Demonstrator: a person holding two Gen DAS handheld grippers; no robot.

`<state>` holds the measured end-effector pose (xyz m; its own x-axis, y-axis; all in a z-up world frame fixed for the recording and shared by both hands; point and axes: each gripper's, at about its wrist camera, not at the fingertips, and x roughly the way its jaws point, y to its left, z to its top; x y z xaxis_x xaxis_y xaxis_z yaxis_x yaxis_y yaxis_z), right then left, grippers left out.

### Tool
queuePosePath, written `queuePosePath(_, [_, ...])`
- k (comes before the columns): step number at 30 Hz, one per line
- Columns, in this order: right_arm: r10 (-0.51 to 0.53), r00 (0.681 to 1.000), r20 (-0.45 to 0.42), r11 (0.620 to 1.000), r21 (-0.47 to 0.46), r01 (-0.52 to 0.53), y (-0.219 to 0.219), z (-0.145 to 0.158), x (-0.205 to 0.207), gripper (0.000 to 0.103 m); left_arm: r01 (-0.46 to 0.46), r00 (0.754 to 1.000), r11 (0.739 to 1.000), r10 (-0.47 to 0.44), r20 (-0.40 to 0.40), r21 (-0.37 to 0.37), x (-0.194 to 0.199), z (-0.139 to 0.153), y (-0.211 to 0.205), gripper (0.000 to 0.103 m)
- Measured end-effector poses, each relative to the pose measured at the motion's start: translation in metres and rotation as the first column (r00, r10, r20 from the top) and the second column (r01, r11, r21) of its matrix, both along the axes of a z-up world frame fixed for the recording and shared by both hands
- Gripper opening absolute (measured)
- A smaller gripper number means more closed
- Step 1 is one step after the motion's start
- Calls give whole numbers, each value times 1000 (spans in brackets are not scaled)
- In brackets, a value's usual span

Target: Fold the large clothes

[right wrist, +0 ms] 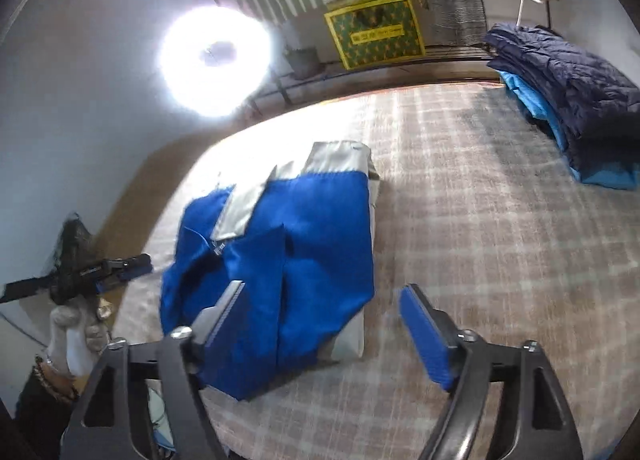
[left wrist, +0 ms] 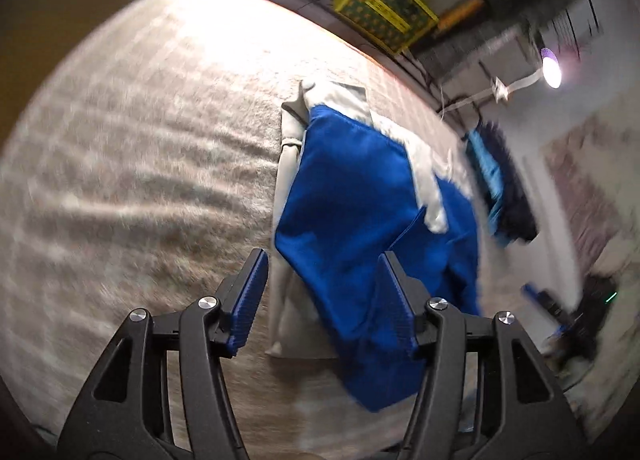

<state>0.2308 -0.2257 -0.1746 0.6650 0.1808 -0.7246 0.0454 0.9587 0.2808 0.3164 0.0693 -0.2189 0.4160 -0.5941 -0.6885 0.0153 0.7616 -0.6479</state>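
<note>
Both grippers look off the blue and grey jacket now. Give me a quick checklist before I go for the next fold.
1. Left gripper free of cloth: ok, jaws apart, nothing pinched.
2. Right gripper free of cloth: ok, jaws wide, nothing between the pads.
3. Blue and grey jacket fully on the checked bed cover: ok, partly folded, lying flat.
4. Folded edges even: not ok, the near blue flap sits skewed and an opening gapes at the left.
5. Folded stack out of the way: ok, apart from the jacket at the far right.
6. Fabric settled: cannot tell, both views are blurred.
</note>
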Motion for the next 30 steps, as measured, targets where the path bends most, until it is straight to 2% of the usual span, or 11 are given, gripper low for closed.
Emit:
queuePosePath(3, [33, 999, 13, 999, 29, -33, -15, -6, 11, 86, -37, 999, 999, 36, -41, -36, 5, -3, 9, 59])
queuePosePath(6, [34, 999, -33, 995, 91, -31, -32, -24, 25, 86, -68, 996, 995, 63, -70, -78, 10, -5, 20, 59])
queuePosePath(10, [49, 994, -94, 975, 220, -27, -48, -47, 48, 85, -59, 993, 998, 57, -102, -13, 21, -16, 13, 59])
queuePosePath(12, [56, 993, -100, 970, 243, -30, -50, -53, 58, 82, -43, 992, 999, 43, -118, 3, 25, -22, 11, 59])
queuePosePath(17, [82, 988, -132, 967, 249, -47, -57, -71, 81, 76, -55, 993, 993, 43, -114, -106, 35, -33, 11, 59])
queuePosePath(22, [121, 979, -162, 929, 367, -54, -67, -97, 95, 75, -73, 987, 976, 41, -153, -206, 46, -52, 25, 59])
queuePosePath(27, [151, 977, -148, 902, 425, -75, -73, -103, 103, 64, -100, 983, 964, 58, -171, -246, 54, -61, 37, 59])
queuePosePath(30, [145, 979, -145, 864, 501, -54, -82, -110, 106, 57, -101, 982, 969, 61, -177, -227, 59, -67, 37, 59])
